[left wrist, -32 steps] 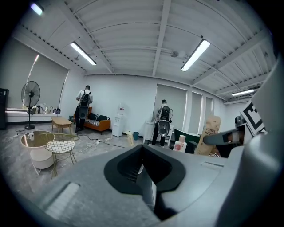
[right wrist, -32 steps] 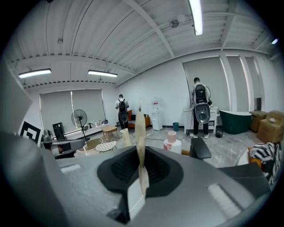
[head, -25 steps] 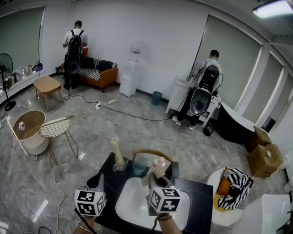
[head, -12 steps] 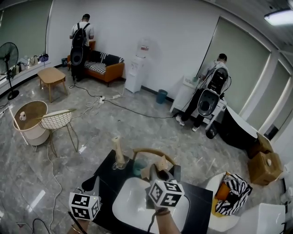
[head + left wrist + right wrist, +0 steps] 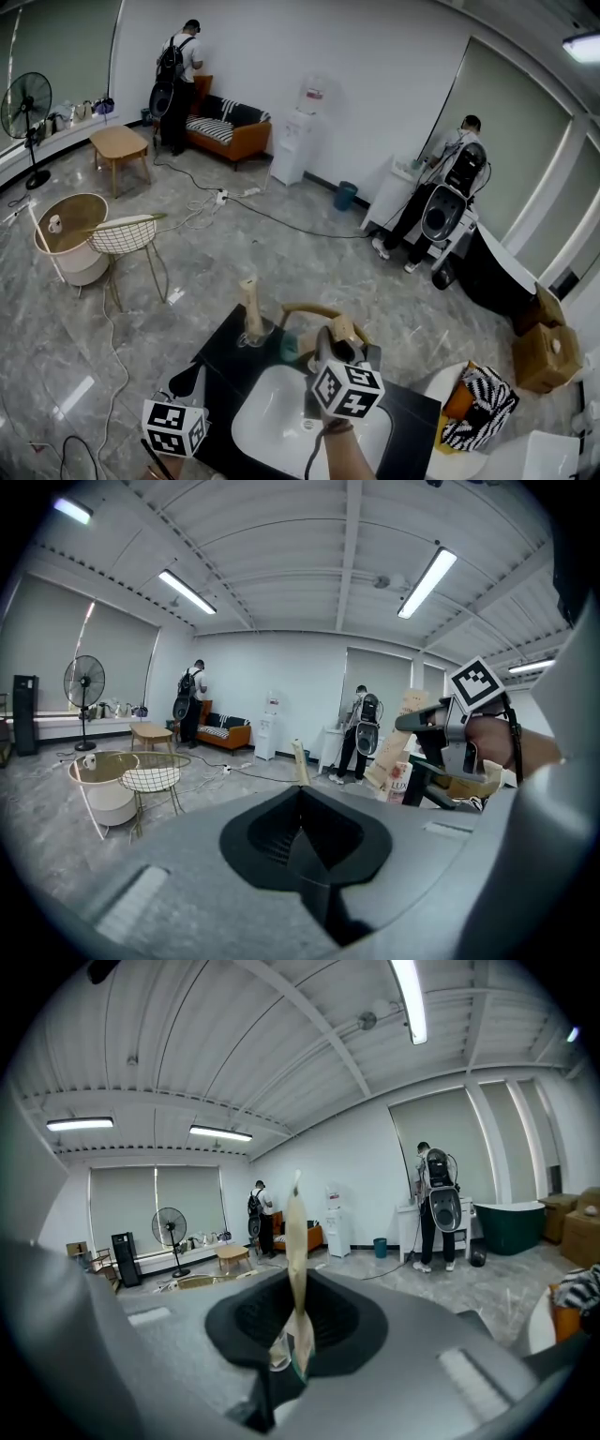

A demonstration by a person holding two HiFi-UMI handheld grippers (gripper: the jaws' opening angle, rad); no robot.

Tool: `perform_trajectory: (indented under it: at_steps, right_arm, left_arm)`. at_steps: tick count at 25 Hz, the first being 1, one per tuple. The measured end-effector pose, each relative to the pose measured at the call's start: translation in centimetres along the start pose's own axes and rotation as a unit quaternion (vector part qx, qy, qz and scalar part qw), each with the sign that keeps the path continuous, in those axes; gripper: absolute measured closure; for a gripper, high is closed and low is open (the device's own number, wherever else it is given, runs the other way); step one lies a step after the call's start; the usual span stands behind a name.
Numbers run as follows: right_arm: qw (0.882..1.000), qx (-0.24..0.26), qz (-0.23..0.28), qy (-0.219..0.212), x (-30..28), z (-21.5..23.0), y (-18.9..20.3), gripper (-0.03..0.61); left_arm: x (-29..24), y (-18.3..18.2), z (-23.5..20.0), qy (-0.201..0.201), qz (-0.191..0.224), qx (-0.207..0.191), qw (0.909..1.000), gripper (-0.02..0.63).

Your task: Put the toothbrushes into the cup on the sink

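Black tabletop (image 5: 412,422) with a white sink (image 5: 272,427), amid marble floor. The right tool (image 5: 328,349), pinching a pale toothbrush (image 5: 296,1241) upright, has advanced over the basin toward the cup (image 5: 251,335) at the far edge, so delivery looks close. The left tool (image 5: 192,382), pressed together and empty, hangs near-left. A bottle (image 5: 399,778) crowds the cup's right, but its left is open.

Each tool you carry is a broad matte grey shell with a black, spade-shaped hollow round its jaws: the left tool (image 5: 305,841) and the right tool (image 5: 298,1335) look alike. Each bears a white cube printed with black square markers (left cube (image 5: 174,427), right cube (image 5: 347,390)). A thin black cable (image 5: 309,459) hangs under the right cube, and a dark wristband (image 5: 336,427) rings your right wrist.
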State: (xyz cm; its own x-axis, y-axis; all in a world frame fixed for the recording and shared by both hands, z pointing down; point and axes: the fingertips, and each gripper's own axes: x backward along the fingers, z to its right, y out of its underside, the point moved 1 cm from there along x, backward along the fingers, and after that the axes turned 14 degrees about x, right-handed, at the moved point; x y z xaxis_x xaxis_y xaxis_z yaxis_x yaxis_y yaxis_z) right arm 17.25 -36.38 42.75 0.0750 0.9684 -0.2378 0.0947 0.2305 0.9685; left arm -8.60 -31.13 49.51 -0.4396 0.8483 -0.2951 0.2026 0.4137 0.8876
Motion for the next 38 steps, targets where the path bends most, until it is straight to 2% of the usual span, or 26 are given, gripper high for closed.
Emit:
perform_trajectory:
  at_steps: [10,22,32,38]
  right_arm:
    - [1.000,0.023,0.007,0.007,-2.6,-0.5,2.1,0.540]
    - [0.999,0.043,-0.027,0.004,-5.0,-1.4,5.5,0.540]
    - [0.999,0.024,-0.046,0.014,-5.9,-1.1,7.7,0.540]
    - [0.998,0.030,-0.057,0.016,-6.0,-1.3,8.5,0.536]
  left_arm:
    - [0.3,2.3,-2.4,-0.031,-0.014,0.024,0.9991,0.605]
    - [0.9,3.9,-4.5,-0.061,-0.023,0.042,0.9970,0.604]
    - [1.2,5.5,-4.7,-0.067,-0.034,0.055,0.9957,0.604]
    - [1.1,5.8,-4.6,-0.065,-0.037,0.056,0.9956,0.604]
